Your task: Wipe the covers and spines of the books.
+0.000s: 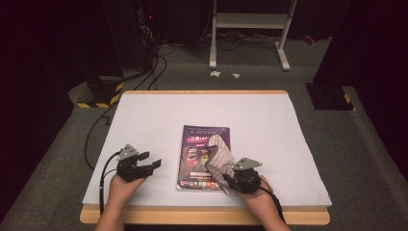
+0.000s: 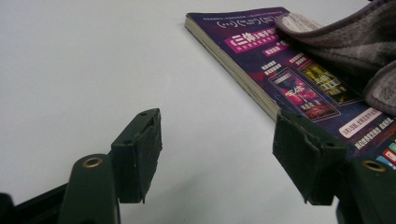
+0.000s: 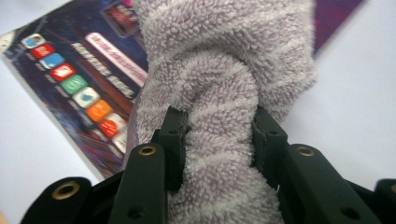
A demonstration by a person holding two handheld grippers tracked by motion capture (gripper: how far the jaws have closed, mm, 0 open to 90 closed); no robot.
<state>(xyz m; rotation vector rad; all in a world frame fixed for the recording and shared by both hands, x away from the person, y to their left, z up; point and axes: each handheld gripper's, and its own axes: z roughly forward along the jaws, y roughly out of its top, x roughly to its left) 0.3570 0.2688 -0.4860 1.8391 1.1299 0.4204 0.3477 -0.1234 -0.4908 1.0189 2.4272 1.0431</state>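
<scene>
On the magazine point(image 1: 204, 156), I am wiping with the grey towel point(image 3: 219, 93) pinched in the right gripper point(image 3: 217, 140); left gripper point(image 2: 217, 158) idling wide open, empty. Next: steady sweeps leftward.

The right gripper point(image 3: 215, 140) has its two black jaws closed on a bunched grey striped towel point(image 3: 224, 70). Under the towel lies a purple magazine point(image 3: 79, 84) on the white table point(image 3: 355, 93).

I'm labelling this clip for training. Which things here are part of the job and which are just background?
In the job:
grey striped cloth, clamped in the right gripper
purple magazine under it
left gripper, open beside it

Background:
white frame
floor cables
paper scraps
</scene>
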